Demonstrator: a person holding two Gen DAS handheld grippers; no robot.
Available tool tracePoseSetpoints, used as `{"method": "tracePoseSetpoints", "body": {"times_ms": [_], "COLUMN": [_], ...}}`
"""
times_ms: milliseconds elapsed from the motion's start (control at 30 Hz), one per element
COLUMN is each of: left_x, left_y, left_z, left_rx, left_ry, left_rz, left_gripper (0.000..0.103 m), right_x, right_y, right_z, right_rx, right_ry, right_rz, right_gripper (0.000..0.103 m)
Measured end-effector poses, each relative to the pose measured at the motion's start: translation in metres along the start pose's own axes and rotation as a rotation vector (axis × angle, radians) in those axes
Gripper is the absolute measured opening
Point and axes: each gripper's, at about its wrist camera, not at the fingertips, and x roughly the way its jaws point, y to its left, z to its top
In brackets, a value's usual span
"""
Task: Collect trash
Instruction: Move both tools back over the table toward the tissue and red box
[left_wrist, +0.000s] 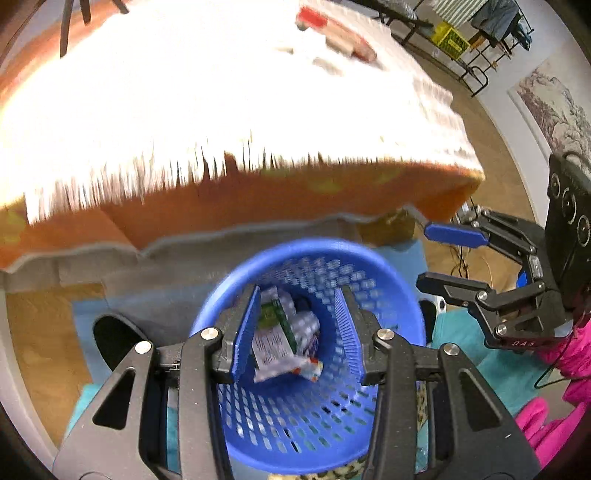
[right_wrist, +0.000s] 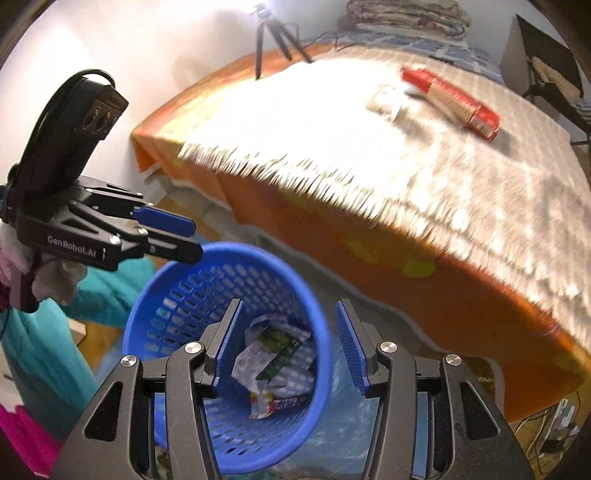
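A blue perforated basket (left_wrist: 295, 424) stands on the floor beside the bed, with a green-and-white carton (left_wrist: 275, 328) and crumpled wrappers inside it. My left gripper (left_wrist: 297, 295) hangs open right over the basket mouth, nothing between its pads. In the right wrist view my right gripper (right_wrist: 290, 308) is also open above the basket (right_wrist: 177, 295) and its trash (right_wrist: 273, 354). The left gripper (right_wrist: 195, 239) shows at the basket's left rim, and the right gripper (left_wrist: 424, 256) appears to the right. On the bed lie a red box (right_wrist: 450, 99) and a white crumpled tissue (right_wrist: 388, 99).
The bed carries a white fringed blanket (right_wrist: 406, 166) over an orange sheet (right_wrist: 424, 295). A small tripod (right_wrist: 266, 33) and folded quilts (right_wrist: 406, 14) sit at its far side. Teal cloth (right_wrist: 44, 350), pink cloth (left_wrist: 554, 424) and a clear plastic bag (right_wrist: 343, 424) surround the basket.
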Motion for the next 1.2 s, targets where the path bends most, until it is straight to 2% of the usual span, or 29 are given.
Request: {"method": "tracePoseSetpoints", "body": {"times_ms": [100,167,200,433,633,867,933,1000,1200], "left_x": [-0.009,-0.012,-0.014,-0.015,-0.007,0.009,0.015,0.021,0.043], "left_y": [-0.001,-0.002,-0.003,-0.012,-0.015,-0.010,-0.009,-0.008,0.000], "left_z": [0.023,0.035,0.042,0.091,0.131,0.177,0.188,0.198,0.223], "left_rx": [0.006,0.013,0.019,0.044,0.048,0.021,0.024,0.025,-0.006], "left_ry": [-0.036,-0.061,-0.077,-0.130,-0.155,-0.171,-0.171,-0.169,-0.150], "left_rz": [0.010,0.016,0.020,0.041,0.060,0.068,0.077,0.091,0.099], "left_gripper": [0.045,0.056,0.057,0.057,0.057,0.057,0.057,0.057,0.057], "right_x": [-0.011,-0.017,-0.020,-0.037,-0.042,-0.035,-0.032,-0.027,-0.004], "right_y": [-0.013,-0.022,-0.026,-0.060,-0.108,-0.164,-0.175,-0.184,-0.198], "right_z": [0.009,0.015,0.018,0.050,0.078,0.120,0.133,0.144,0.176], "right_rx": [0.015,0.016,0.016,0.010,0.034,0.114,0.124,0.130,0.098], "right_ry": [-0.036,-0.054,-0.060,-0.127,-0.157,-0.194,-0.208,-0.223,-0.228], "right_rz": [-0.019,-0.036,-0.044,-0.126,-0.199,-0.162,-0.145,-0.131,-0.095], "right_gripper": [0.060,0.061,0.061,0.061,0.061,0.061,0.072,0.077,0.078]}}
